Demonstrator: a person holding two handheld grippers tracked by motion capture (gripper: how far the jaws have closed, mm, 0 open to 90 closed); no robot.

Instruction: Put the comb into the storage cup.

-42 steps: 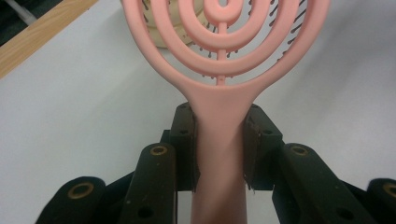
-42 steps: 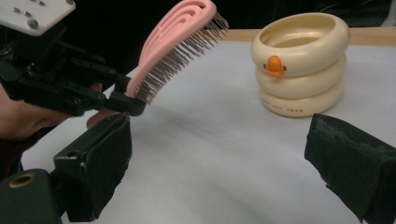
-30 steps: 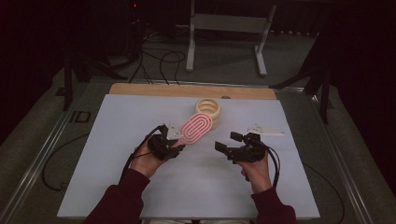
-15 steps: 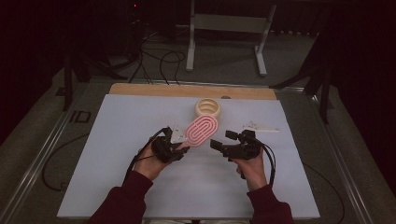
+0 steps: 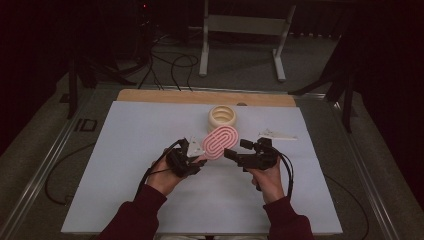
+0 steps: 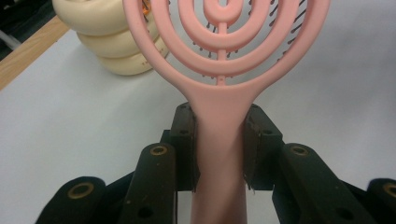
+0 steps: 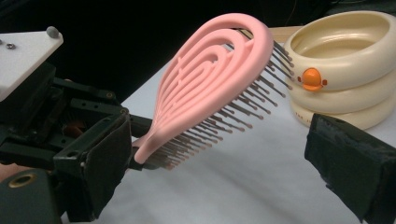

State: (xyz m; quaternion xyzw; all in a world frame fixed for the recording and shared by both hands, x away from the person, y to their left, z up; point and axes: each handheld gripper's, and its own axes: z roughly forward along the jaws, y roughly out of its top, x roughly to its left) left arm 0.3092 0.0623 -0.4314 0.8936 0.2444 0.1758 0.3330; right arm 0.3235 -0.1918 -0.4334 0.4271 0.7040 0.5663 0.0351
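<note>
A pink hairbrush (image 5: 220, 141) with an oval looped head is held up over the white table. My left gripper (image 5: 198, 159) is shut on its handle (image 6: 219, 154), one pad on each side. The head (image 6: 222, 42) rises beyond the jaws. In the right gripper view the brush (image 7: 210, 88) tilts with its dark bristles toward the table. My right gripper (image 5: 236, 149) is just right of the brush head and points left at it. Its jaws stand wide open (image 7: 224, 154), with the brush ahead of them and untouched.
A cream ribbed round container (image 5: 223, 118) with an orange knob (image 7: 310, 78) stands just behind the brush. A small white flat object (image 5: 277, 134) lies to the right on the white table sheet (image 5: 125, 150). A wooden strip (image 5: 165, 96) edges the far side.
My right gripper has edged left, closer to the brush head. My left gripper keeps the brush in about the same place.
</note>
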